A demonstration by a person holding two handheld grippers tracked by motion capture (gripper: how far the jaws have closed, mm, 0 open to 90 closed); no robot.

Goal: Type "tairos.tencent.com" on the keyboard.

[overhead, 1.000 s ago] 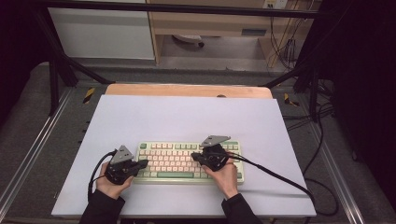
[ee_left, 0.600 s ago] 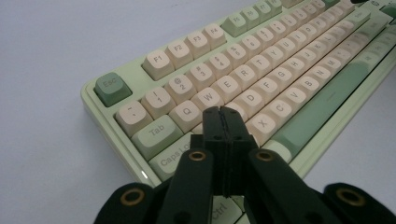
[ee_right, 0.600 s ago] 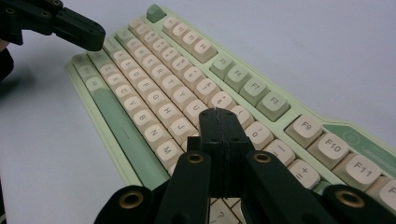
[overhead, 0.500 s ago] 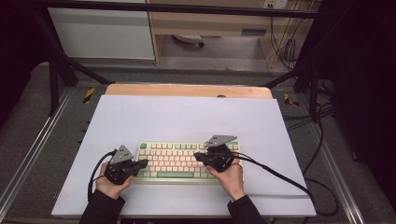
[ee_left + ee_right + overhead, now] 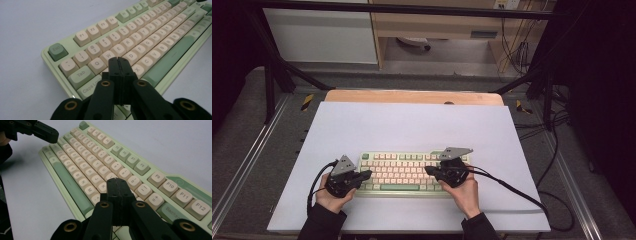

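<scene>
Resting on a white table (image 5: 412,125), green keyboard (image 5: 404,172)

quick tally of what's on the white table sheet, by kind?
Keyboards: 1, the green and cream keyboard
Grippers: 2, the left gripper and the right gripper, both with jaws shut, tips over the keys
White sheets: 1, the table sheet
Total: 4
</scene>
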